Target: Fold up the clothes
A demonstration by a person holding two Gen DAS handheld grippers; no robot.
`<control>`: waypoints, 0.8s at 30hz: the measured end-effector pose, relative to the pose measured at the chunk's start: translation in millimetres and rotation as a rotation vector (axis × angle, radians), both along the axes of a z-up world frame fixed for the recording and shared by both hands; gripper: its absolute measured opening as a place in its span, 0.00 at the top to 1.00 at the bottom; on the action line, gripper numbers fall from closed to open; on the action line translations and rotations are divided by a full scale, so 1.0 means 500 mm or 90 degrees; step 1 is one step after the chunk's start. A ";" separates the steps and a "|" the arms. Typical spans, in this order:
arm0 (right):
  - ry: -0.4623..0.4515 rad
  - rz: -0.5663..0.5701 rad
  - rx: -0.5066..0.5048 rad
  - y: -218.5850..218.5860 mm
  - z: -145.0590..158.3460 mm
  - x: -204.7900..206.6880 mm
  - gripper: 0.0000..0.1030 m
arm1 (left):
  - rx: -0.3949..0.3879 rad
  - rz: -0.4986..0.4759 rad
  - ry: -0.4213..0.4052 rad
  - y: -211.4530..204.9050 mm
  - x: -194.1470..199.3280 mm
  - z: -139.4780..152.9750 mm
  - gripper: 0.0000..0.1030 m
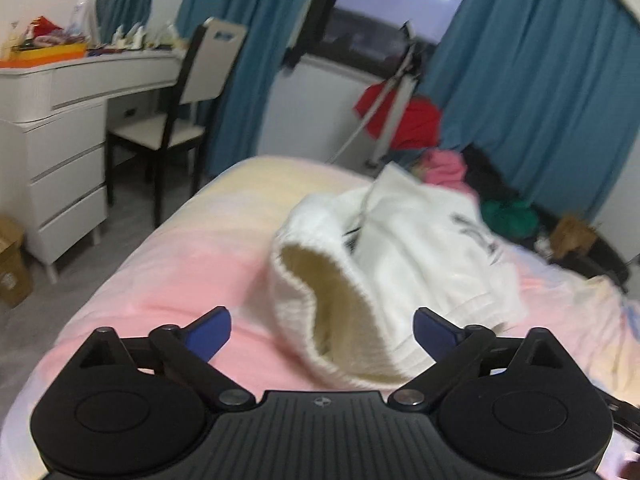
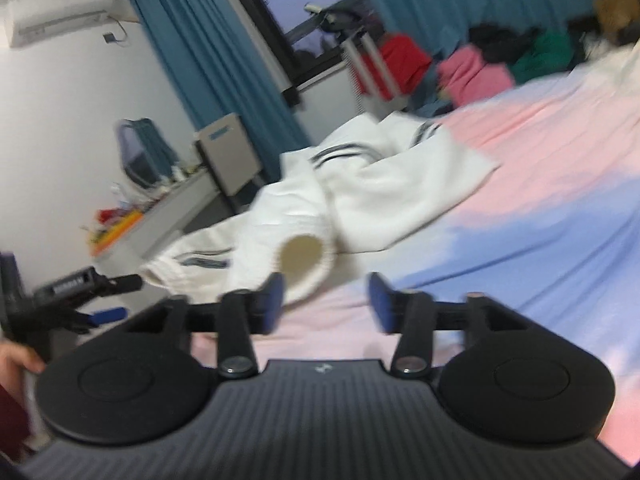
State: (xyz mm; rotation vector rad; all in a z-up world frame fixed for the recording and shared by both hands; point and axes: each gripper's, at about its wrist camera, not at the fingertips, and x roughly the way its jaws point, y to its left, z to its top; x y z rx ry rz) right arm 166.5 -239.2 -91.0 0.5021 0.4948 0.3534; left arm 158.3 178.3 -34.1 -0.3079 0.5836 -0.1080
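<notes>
Left gripper (image 1: 322, 334) fingers spread wide, nothing held, right gripper (image 2: 326, 302) fingers parted and empty, white sweater (image 1: 400, 248) crumpled on pink bed (image 1: 180, 264), cuff nearest.

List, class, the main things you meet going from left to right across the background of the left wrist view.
White dressing table → chair → left teal curtain → window → red garment → right teal curtain.
</notes>
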 end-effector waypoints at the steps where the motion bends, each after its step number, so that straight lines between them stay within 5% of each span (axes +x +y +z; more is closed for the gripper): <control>1: 0.007 0.011 0.001 0.013 0.003 0.024 0.43 | -0.013 0.006 -0.004 0.002 -0.002 0.000 0.00; 8: 0.049 0.056 0.030 0.079 0.004 0.228 0.44 | -0.145 0.099 0.020 0.028 0.033 -0.044 0.00; 11: 0.063 0.043 0.020 0.086 -0.022 0.292 0.43 | -0.165 0.124 0.011 0.035 0.071 -0.071 0.04; 15: 0.117 0.071 0.074 0.074 -0.089 0.341 0.43 | -0.123 0.100 0.003 0.015 0.139 -0.104 0.16; 17: 0.135 0.103 0.120 0.070 -0.112 0.351 0.44 | -0.111 0.096 0.010 0.010 0.167 -0.117 0.39; 18: 0.140 0.119 0.140 0.068 -0.120 0.352 0.44 | -0.104 0.093 0.015 0.008 0.181 -0.120 0.44; 21: 0.145 0.165 0.123 0.081 -0.121 0.346 0.46 | -0.102 0.098 0.026 0.017 0.216 -0.126 0.68; 22: 0.148 0.170 0.109 0.086 -0.118 0.343 0.56 | -0.110 0.108 0.032 0.027 0.223 -0.126 0.80; 24: 0.155 0.157 0.106 0.093 -0.110 0.326 0.70 | -0.128 0.131 0.043 0.051 0.235 -0.123 0.83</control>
